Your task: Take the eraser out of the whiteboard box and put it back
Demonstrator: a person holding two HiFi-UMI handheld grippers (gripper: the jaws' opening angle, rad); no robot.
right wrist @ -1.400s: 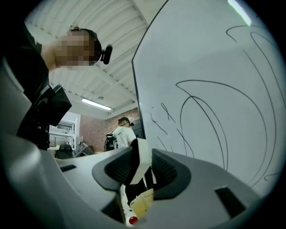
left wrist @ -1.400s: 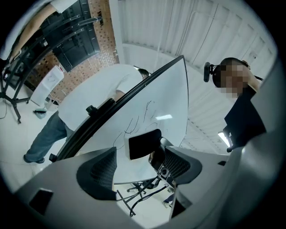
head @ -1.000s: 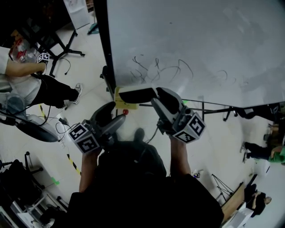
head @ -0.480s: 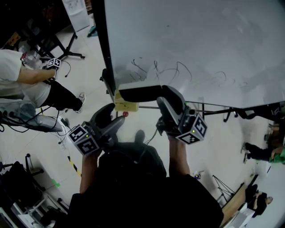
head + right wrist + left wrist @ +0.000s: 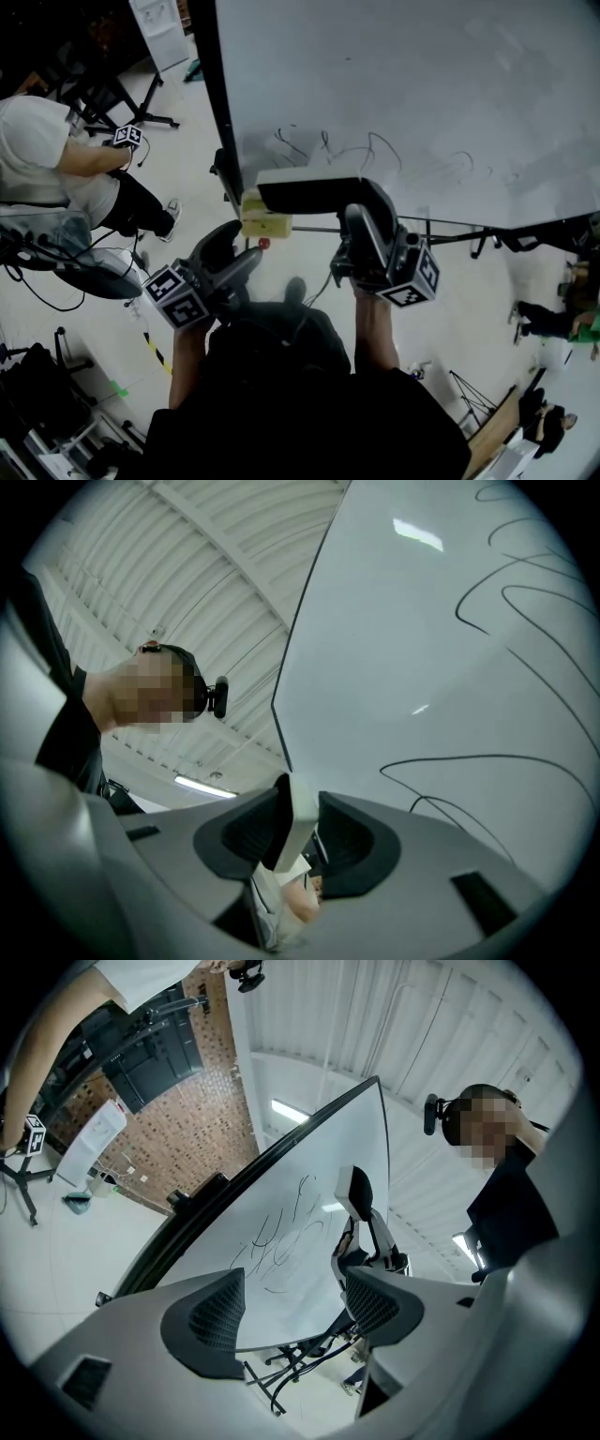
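This looks like a robotics lab or recording studio set in a large hall. A whiteboard (image 5: 394,84) on a stand, scrawled with pen lines, rises just beyond the fingers (image 5: 373,234) of the right gripper (image 5: 361,199). Left of the left gripper (image 5: 239,248), the pale floor (image 5: 187,178) carries loose cables (image 5: 28,281), striped tape (image 5: 153,345) and a tripod stand (image 5: 148,94). There a seated person (image 5: 47,159) holds another marker cube (image 5: 127,137). Above the fingers runs a ribbed ceiling (image 5: 187,564) with a strip light (image 5: 202,785), and a brick-patterned wall (image 5: 178,1138) stands beyond the board.
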